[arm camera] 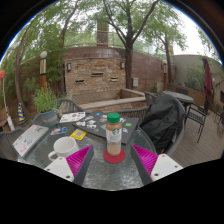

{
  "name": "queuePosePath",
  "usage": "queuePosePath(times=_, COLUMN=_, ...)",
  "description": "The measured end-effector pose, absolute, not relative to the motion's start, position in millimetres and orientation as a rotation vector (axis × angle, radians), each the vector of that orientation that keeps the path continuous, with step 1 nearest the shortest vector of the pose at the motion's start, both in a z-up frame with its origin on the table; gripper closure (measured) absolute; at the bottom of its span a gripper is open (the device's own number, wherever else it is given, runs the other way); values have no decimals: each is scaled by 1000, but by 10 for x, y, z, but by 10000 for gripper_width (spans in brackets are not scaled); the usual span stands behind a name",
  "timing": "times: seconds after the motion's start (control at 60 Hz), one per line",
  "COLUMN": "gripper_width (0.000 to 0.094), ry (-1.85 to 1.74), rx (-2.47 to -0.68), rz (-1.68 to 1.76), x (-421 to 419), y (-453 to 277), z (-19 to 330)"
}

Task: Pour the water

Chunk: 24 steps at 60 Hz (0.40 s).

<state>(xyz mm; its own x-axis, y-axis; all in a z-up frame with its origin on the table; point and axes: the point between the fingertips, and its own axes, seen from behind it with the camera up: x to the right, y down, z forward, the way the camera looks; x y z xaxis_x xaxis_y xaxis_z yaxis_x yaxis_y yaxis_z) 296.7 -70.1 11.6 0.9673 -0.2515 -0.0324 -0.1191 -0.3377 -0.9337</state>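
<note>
A clear bottle (114, 135) with a green cap and a label stands upright on a red coaster (114, 156) on the round glass table (100, 175). It stands just ahead of my gripper (112, 160), between the lines of the two fingers with wide gaps at both sides. The fingers are open; the left pad (79, 159) and right pad (146, 158) show magenta. A white cup (64, 147) stands on the table to the left of the bottle, beside the left finger.
Papers and cards (72, 124) lie across the table's far side, with a dark bowl (49, 118) at the left. A black bag (162, 118) sits on a chair to the right. A stone fireplace wall (95, 75), patio chairs and trees stand beyond.
</note>
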Motion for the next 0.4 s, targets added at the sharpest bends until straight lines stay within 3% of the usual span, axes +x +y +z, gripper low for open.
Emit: queuePosePath(times=0.4, gripper_width=103, ry=325, rx=-1948, rz=-91, x=1504, y=-2902, z=1273)
